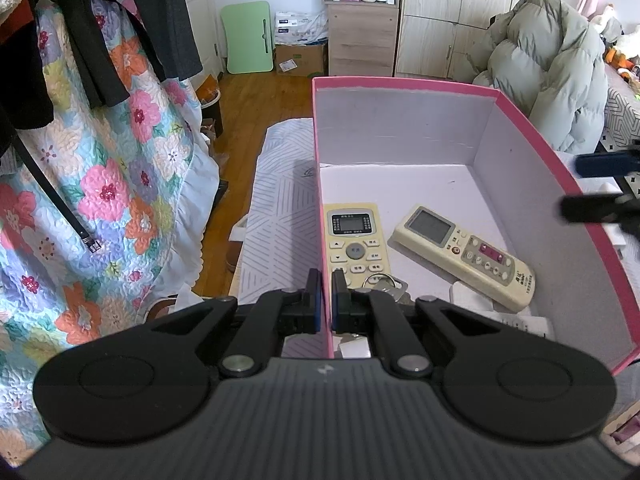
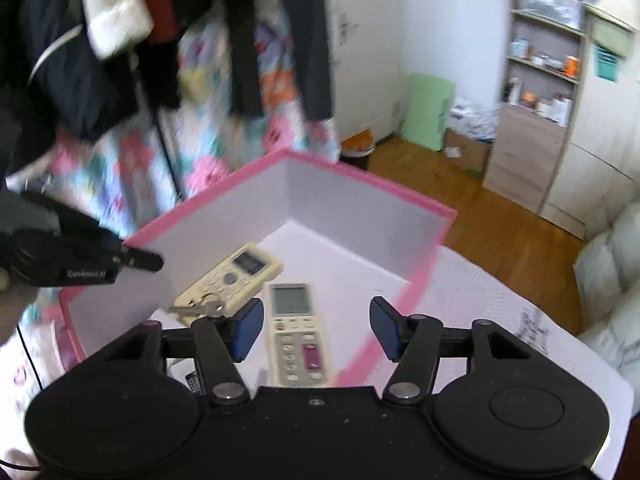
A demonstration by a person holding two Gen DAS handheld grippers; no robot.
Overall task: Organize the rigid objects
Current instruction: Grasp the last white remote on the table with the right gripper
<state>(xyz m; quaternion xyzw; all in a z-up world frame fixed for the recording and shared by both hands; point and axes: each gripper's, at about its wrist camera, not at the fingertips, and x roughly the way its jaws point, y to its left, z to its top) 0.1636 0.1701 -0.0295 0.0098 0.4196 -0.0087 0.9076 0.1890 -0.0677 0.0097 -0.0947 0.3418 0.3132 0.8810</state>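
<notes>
My left gripper (image 1: 326, 300) has its jaws pressed together on the near left wall of the pink box (image 1: 560, 168), one finger outside the wall and one inside. My right gripper (image 2: 316, 328) stands spread with nothing between its pads, above the box's near right rim.

Just ahead of the left fingertips, inside the box, lies the yellowish remote (image 1: 356, 242), its long axis running straight away from that tool, screen end farthest. A bunch of keys (image 1: 384, 284) rests against its near end, beside the inner finger. The white remote (image 1: 464, 256) lies further right on the box floor, skewed, its screen end toward the far left; from the right wrist it sits directly below the open jaws, lengthwise with them, screen end away.

White items I cannot identify lie in the near corner of the box. The box stands on a striped cover (image 1: 276, 216). A floral quilt (image 1: 100, 184) hangs beyond the left tool.
</notes>
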